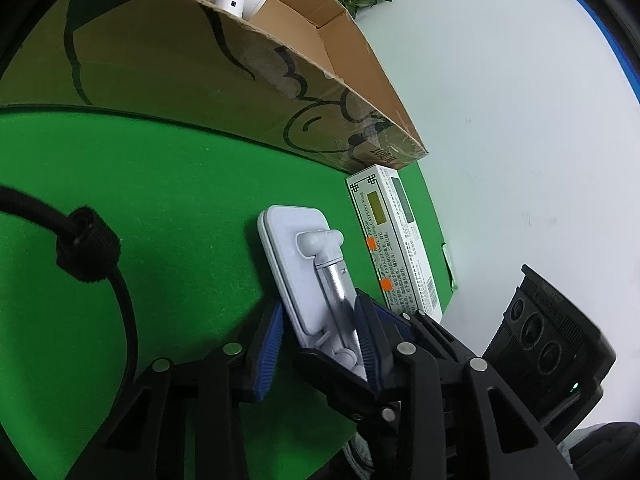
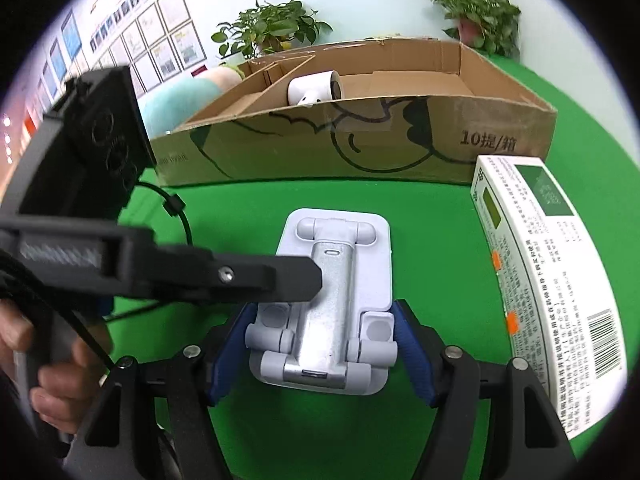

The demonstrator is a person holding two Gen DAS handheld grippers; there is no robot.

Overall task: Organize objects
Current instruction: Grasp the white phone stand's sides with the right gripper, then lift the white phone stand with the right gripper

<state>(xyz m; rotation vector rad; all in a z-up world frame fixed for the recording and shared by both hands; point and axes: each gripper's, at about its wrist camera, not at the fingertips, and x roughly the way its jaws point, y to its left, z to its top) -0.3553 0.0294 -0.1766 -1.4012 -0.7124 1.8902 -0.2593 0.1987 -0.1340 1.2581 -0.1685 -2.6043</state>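
A folded white and silver phone stand (image 2: 332, 292) lies on the green cloth (image 2: 248, 216). My right gripper (image 2: 320, 348) is shut on the stand's near end, its blue pads against both sides. My left gripper (image 1: 320, 334) comes in from the left and its blue pads straddle the same stand (image 1: 308, 276); whether they clamp it is unclear. In the right wrist view the left gripper's black finger (image 2: 256, 276) lies across the stand. A white medicine box (image 2: 548, 272) lies to the right of the stand; it also shows in the left wrist view (image 1: 396, 240).
An open cardboard box (image 2: 360, 148) stands behind the stand, with a white cylindrical device (image 2: 316, 88) inside; the box also shows in the left wrist view (image 1: 224, 80). Potted plants (image 2: 272, 28) stand behind it. A black cable (image 1: 80, 240) lies on the cloth at left.
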